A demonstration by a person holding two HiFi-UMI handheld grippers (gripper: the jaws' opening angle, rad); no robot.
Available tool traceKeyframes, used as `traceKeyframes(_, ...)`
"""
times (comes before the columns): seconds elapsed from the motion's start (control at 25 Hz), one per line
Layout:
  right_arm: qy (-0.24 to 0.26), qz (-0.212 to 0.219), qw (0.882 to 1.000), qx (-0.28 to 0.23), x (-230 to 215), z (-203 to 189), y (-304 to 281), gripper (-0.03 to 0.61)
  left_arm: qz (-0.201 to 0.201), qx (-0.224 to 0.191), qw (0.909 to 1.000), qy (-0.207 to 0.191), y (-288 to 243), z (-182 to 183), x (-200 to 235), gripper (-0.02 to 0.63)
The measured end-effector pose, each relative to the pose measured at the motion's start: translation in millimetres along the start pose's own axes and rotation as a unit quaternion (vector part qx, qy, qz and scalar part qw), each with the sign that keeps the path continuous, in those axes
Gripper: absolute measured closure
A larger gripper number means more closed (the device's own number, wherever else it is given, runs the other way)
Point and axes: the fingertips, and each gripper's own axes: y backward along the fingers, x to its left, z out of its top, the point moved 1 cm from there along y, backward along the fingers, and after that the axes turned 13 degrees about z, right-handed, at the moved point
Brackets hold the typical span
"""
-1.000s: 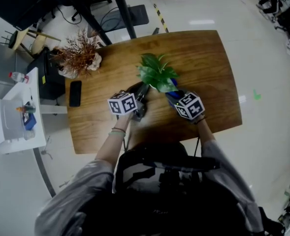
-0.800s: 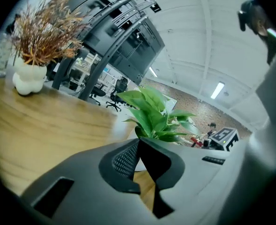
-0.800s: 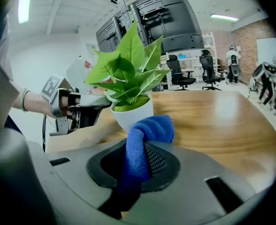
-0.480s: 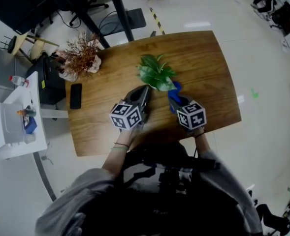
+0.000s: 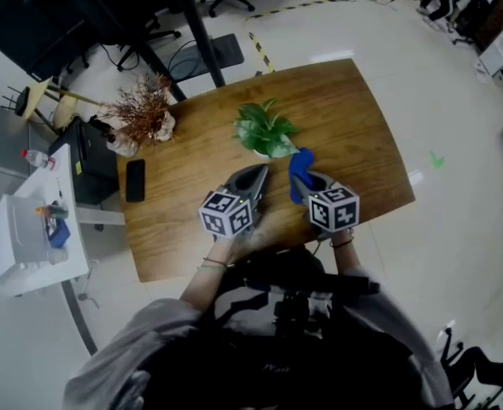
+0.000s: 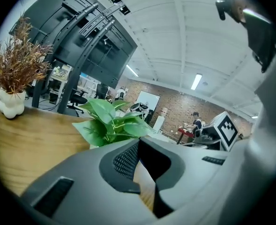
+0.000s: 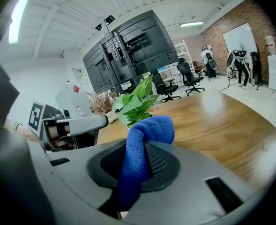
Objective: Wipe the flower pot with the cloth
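A green leafy plant (image 5: 266, 129) stands in a small white flower pot (image 5: 260, 153) mid-table; the leaves hide most of the pot. My right gripper (image 5: 295, 166) is shut on a blue cloth (image 5: 301, 172), a little to the pot's near right and clear of it. In the right gripper view the cloth (image 7: 145, 144) bulges up between the pads, with the plant (image 7: 137, 102) beyond. My left gripper (image 5: 260, 174) is shut with nothing in it, just short of the pot. The plant (image 6: 110, 124) shows above its jaws.
A white vase of dried brown branches (image 5: 143, 114) stands at the wooden table's (image 5: 353, 118) far left corner, with a black phone (image 5: 135, 180) lying near it. A white cart (image 5: 29, 229) is off the left side. Office chairs and a dark stand are beyond the far edge.
Both grippers have drawn back from the plant toward the table's near edge. The blue cloth stays in the right gripper.
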Motion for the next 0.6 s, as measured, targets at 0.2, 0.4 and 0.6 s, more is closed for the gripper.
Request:
traceKeyframes(0.2, 0.004, 0.003, 1.000, -0.010, 12.8, -0.1, 3.5, 0.520, -0.010, 0.010, 0.9999, 0.000, 6.4, -8.7, -6.8, 0.609)
traceKeyframes(0.4, 0.008, 0.006, 1.000, -0.015, 21.4, -0.5, 9.2, 0.520, -0.015, 0.009, 0.9998, -0.003, 10.1, -8.6, -14.7, 0.609)
traceKeyframes(0.6, 0.012, 0.008, 1.000, -0.013, 26.6, -3.4, 8.8, 0.520, -0.017, 0.010, 0.9998, 0.001, 11.0, -11.3, -15.6, 0.609)
